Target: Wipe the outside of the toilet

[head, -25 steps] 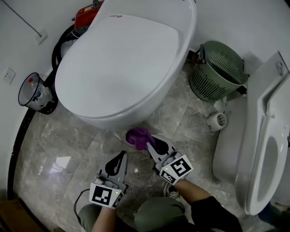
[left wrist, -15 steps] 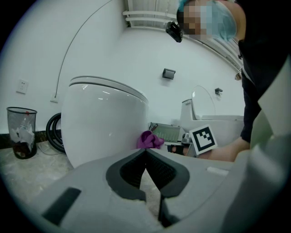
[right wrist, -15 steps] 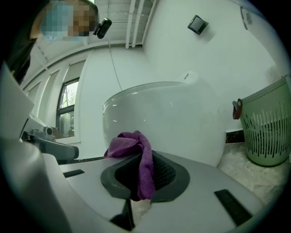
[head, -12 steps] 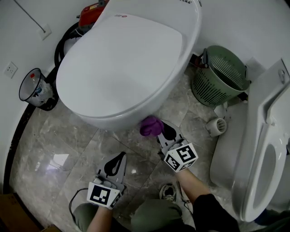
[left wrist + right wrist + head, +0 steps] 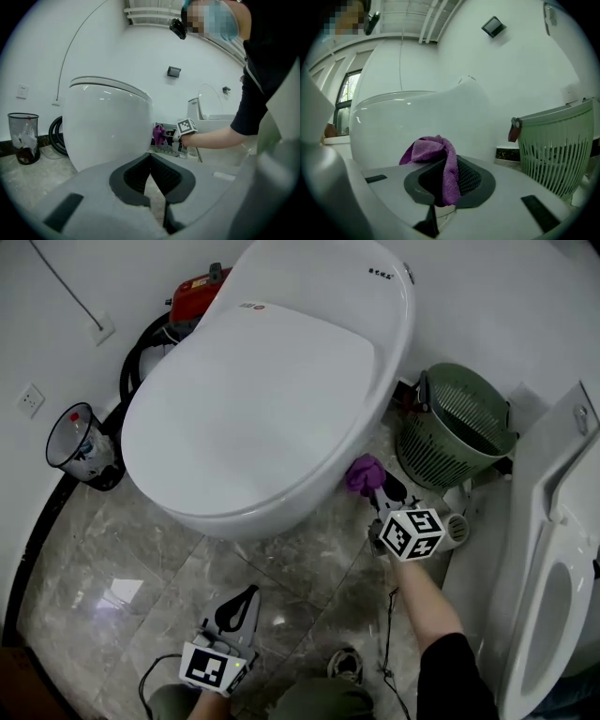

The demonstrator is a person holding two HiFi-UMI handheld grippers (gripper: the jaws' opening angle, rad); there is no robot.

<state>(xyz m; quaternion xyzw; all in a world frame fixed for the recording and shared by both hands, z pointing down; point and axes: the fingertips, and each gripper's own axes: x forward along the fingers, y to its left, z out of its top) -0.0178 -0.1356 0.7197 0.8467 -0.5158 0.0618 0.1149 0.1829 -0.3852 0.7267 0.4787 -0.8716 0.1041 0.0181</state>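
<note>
Far left, by the wall: wire waste bin [image 5: 75, 444] with a black rim, standing on the marble floor [image 5: 94, 559]. Behind it are a coiled black hose [image 5: 139, 351] and a red appliance [image 5: 199, 289]; its kind cannot be made out.

Low left: left gripper [image 5: 244, 601], over the floor and well apart from the bowl. Its jaws are pressed together at the tips, with nothing between them.

Centre: white toilet [image 5: 262, 399], lid down, with a large oval body.

Right of centre: purple cloth [image 5: 364, 472], bunched and pinched in the jaws of the right gripper [image 5: 378, 486]. The cloth sits at the toilet's lower right flank and appears to touch the porcelain, though contact is hard to confirm from above. The person's forearm runs back from this gripper to a dark sleeve [image 5: 450, 671].

Right: green slatted basket [image 5: 455, 423], on the floor against the wall, near the cloth.

Far right: a second white toilet [image 5: 553, 549], with its open seat ring showing.
</note>
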